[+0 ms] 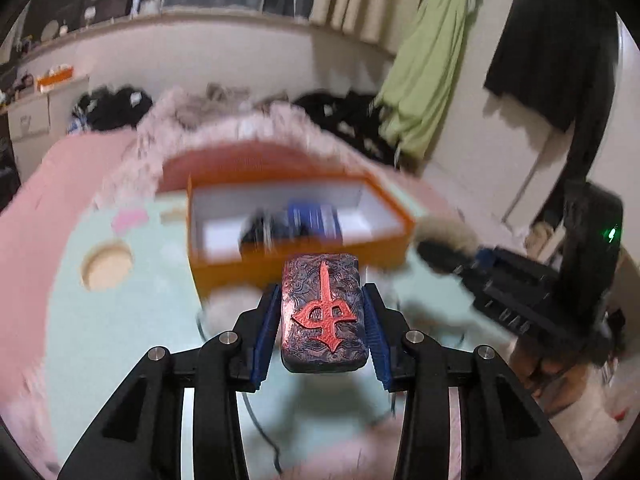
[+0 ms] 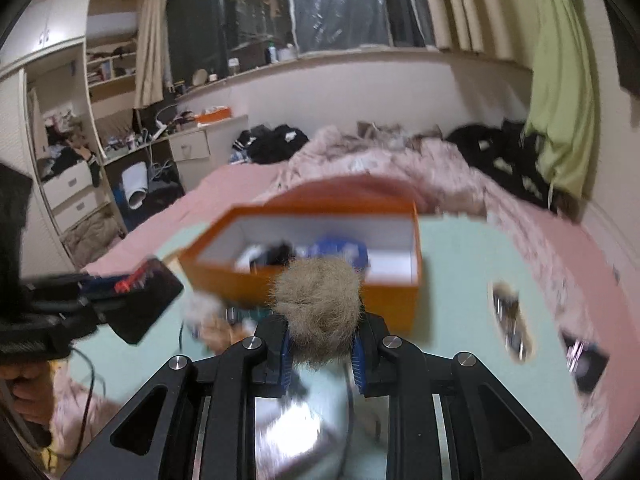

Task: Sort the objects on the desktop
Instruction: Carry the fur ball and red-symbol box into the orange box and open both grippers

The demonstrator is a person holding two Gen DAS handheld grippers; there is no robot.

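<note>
Left gripper [image 1: 322, 312]: jaws partly closed, clamped on both long sides of a dark carved block [image 1: 323, 312] bearing a red emblem. The block is carried clear of the pale green bench [image 1: 100, 340], just short of the near wall of the orange box [image 1: 304, 268].

Orange box: open-topped, standing on the bench, white inside, already holding a dark item and a blue one. Motion blur prevents naming either.

Right gripper [image 2: 320, 344]: jaws nearly closed, pinching a tan fur ball [image 2: 318, 312], also held off the bench and near the box front.

Risks, as judged:
- Both grippers approach the same box side by side; they could knock together and jolt a grip loose.
- The block is held only along its edges; a tilt over the rim could let it slide out early and land outside.
- The fur ball compresses, so the pinch may be on fur alone and it could slip.
- A low pass could catch the box wall and shove the box.
</note>
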